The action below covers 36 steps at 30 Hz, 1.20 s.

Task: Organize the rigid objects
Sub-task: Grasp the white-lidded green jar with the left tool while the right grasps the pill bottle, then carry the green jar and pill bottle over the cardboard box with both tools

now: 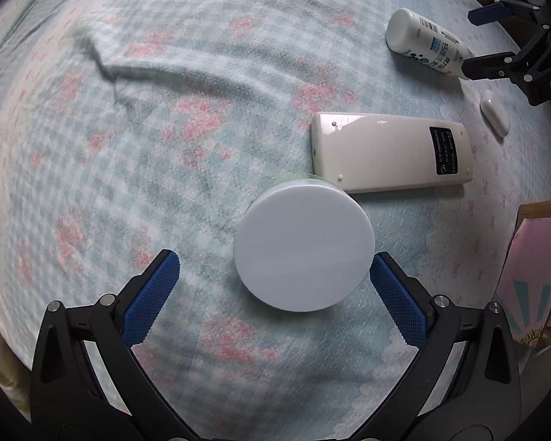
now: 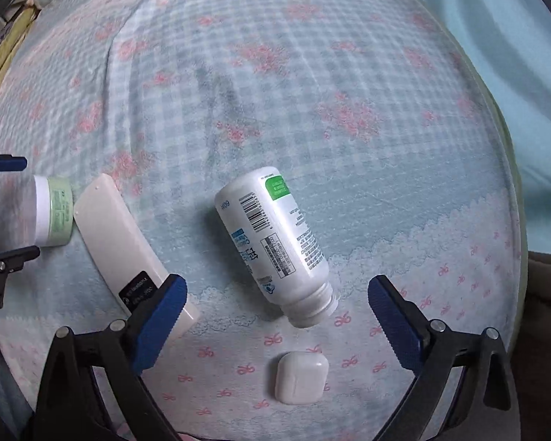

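Note:
A round jar with a white lid (image 1: 304, 244) and pale green body stands on the checked blanket, between the fingers of my open left gripper (image 1: 274, 270). It also shows in the right wrist view (image 2: 53, 211). A white remote (image 1: 391, 151) lies face down just beyond the jar; it also shows in the right wrist view (image 2: 128, 246). A white bottle (image 2: 275, 242) lies on its side just ahead of my open right gripper (image 2: 277, 292), also in the left wrist view (image 1: 426, 42). A small white earbud case (image 2: 301, 377) lies below the bottle.
The blanket (image 1: 147, 128) has a raised fold at the upper left. A pink patterned box (image 1: 532, 279) sits at the right edge. A plain light blue sheet (image 2: 496, 55) lies beyond the blanket's right border.

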Available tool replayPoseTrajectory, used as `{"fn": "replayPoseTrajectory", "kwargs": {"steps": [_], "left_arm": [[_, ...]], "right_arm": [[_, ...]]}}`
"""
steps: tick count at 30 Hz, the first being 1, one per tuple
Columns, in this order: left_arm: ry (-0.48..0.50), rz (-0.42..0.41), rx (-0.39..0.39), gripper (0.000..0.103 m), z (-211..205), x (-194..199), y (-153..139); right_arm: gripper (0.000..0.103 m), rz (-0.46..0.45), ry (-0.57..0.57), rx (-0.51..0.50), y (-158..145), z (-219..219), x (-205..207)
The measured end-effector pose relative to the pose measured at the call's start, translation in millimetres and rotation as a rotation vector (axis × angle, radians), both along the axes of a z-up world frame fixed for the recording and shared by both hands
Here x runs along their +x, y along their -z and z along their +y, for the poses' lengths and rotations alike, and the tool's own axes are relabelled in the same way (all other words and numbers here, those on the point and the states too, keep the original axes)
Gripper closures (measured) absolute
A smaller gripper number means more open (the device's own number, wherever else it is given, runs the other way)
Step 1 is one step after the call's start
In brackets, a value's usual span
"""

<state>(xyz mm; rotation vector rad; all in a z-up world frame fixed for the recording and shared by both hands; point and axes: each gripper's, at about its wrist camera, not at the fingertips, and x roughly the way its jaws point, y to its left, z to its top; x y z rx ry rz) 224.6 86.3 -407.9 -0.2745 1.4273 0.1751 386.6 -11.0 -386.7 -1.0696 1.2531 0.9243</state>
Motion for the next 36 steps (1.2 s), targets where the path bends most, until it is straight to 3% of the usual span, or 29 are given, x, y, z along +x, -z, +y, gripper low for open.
{"fn": "replayPoseTrajectory", "kwargs": {"steps": [3,7,10,12,16,26,36], "left_arm": [[0.02,0.005,0.009,0.0,-7.2,8.3,9.3],[0.026,-0.004,0.01,0.0,-12.9,17.5,14.8],[0.033,0.001,0.008,0.014,-15.8,22.4,20.1],[0.037,0.013,0.0,0.034,-17.7,24.4,25.4],[0.048,-0.007,0.0,0.034,-21.6,25.0,27.6],[0.056,-0.018,-0.005,0.034,-12.8,12.2,16.7],[0.07,-0.073,-0.013,0.034,-12.0,2.5,-21.3]], "right_arm": [[0.018,0.004,-0.109,-0.058,22.0,5.7,-0.5],[0.021,0.004,-0.207,-0.083,39.4,13.2,-3.4],[0.036,0.023,-0.238,-0.102,51.7,19.1,-4.6],[0.044,0.036,-0.246,-0.108,57.9,22.2,-6.6],[0.053,0.035,-0.244,-0.097,63.4,27.8,-14.4],[0.054,0.015,-0.205,-0.091,50.0,31.7,-12.0],[0.054,0.014,-0.081,-0.059,11.2,34.7,-3.6]]}}
